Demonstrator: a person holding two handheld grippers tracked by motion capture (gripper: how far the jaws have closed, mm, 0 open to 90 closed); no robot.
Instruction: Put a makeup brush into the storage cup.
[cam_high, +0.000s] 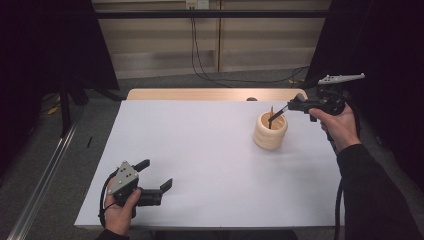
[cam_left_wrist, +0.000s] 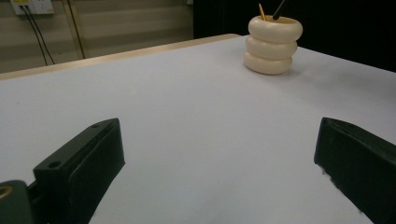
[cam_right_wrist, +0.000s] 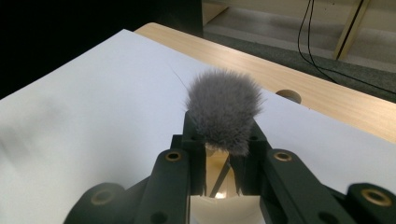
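Note:
A cream holder made of stacked rings stands on the white table at the right rear. It shows in the left gripper view with a thin orange stick poking out of it. My right gripper hovers just right of and above the holder, shut on a brush. The brush's grey fluffy head sticks up between the jaws, and its black handle slants down into the holder. My left gripper rests near the front left corner, open and empty.
A wooden strip with a round hole borders the table's far edge. Cables trail over the floor behind it. Dark curtains hang at both sides. The holder is far across the white top from my left gripper.

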